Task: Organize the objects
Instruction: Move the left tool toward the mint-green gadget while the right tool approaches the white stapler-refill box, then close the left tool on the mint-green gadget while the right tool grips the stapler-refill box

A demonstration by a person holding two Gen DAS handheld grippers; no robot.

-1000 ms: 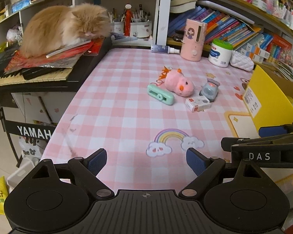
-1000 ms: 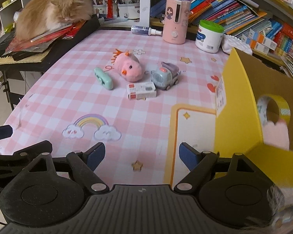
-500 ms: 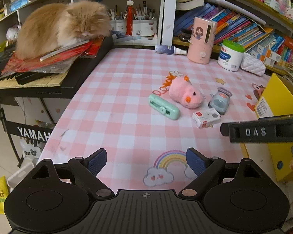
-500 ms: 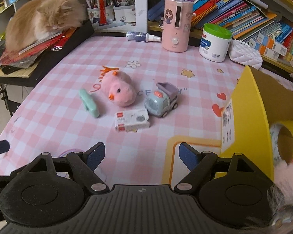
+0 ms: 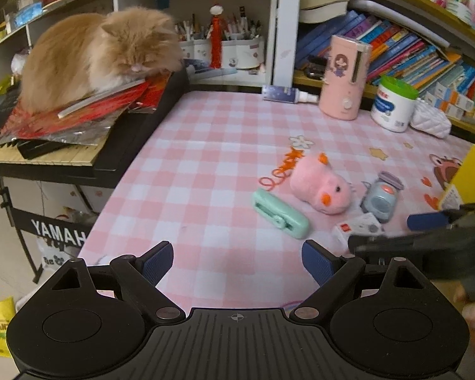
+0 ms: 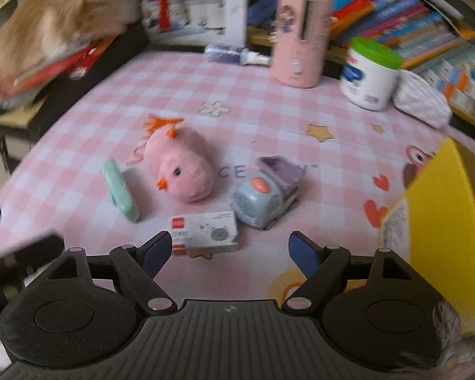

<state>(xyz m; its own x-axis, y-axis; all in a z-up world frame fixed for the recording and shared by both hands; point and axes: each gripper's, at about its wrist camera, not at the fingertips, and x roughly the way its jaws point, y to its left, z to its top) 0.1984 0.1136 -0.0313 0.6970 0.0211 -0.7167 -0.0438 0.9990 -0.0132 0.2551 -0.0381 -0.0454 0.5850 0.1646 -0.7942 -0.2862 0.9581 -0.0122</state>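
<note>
Several small things lie together on the pink checked table: a pink plush chick (image 5: 321,186) (image 6: 180,171), a mint green case (image 5: 280,217) (image 6: 120,190), a blue-grey toy truck (image 5: 381,196) (image 6: 266,196) and a small white box (image 5: 357,226) (image 6: 204,231). My left gripper (image 5: 237,262) is open and empty, short of the mint case. My right gripper (image 6: 230,253) hangs just before the white box, its jaws closing with wide space left. The box lies beyond the fingertips, near the left one, and no pad presses on it. The right gripper's fingers (image 5: 427,220) show blurred at the right of the left wrist view.
A yellow cardboard box (image 6: 440,221) (image 5: 473,174) stands at the right. At the back stand a pink dispenser (image 5: 345,76), a green-lidded tub (image 5: 394,104), a spray bottle (image 5: 288,95) and bookshelves. A cat (image 5: 95,50) lies on a keyboard beside the table's left edge.
Both grippers have moved forward toward the toys, which now look larger and nearer. The yellow box has slid to the right edge of both views. The right view is blurred by motion.
</note>
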